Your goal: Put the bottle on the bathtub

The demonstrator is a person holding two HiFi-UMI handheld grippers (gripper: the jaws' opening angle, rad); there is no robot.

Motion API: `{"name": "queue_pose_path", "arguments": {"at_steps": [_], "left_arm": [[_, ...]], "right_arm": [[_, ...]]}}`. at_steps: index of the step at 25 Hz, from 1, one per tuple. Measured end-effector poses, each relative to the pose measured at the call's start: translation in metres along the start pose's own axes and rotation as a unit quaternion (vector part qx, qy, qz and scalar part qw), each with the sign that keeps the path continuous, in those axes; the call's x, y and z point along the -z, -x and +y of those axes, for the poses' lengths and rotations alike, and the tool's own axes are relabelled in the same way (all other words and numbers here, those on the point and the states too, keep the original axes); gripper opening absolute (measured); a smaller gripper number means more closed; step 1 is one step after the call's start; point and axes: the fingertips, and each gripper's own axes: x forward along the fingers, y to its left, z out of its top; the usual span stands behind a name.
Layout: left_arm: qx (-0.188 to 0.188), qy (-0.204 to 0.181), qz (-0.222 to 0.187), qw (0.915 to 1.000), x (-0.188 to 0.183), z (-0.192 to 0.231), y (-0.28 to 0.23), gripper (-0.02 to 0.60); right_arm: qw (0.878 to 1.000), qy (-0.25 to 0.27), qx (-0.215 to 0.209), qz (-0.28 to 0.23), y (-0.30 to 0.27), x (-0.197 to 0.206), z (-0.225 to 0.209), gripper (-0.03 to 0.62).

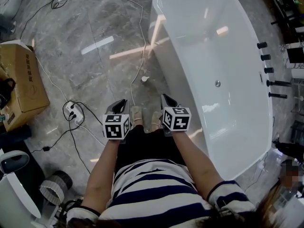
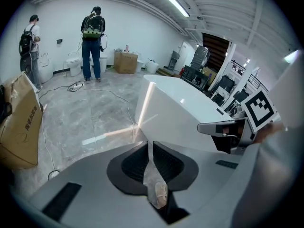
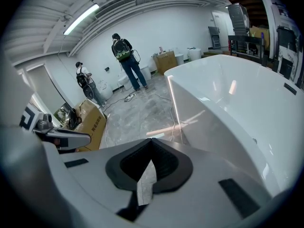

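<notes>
Here, left claw (image 1: 122, 101) and right claw (image 1: 166, 97) abreast, pointing forward, closed, empty, beside bathtub (image 1: 162, 56).

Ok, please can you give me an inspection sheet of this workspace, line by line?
Surface: grey marble floor, glossy.
Job's things: white bathtub, empty inside; bottle, nothing seen.
Clutter: cardboard box at left; small white object on floor beside bathtub.
Grippers: left claw and right claw both shut, holding nothing.
Cables: white cable across floor; power strip near the person's feet.
Surroundings: two people standing far off; black fittings beside bathtub.
</notes>
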Motion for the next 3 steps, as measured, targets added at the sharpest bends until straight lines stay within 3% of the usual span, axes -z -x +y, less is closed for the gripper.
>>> {"name": "queue_pose_path", "arguments": {"at_steps": [3], "left_arm": [[0.001,0.006,-0.001,1.0,0.0007,-0.0007,0.0038,0.043]], "right_arm": [[1.0,0.003,-0.001,0.0,0.0024,0.0,0.0002,0.026]]}}
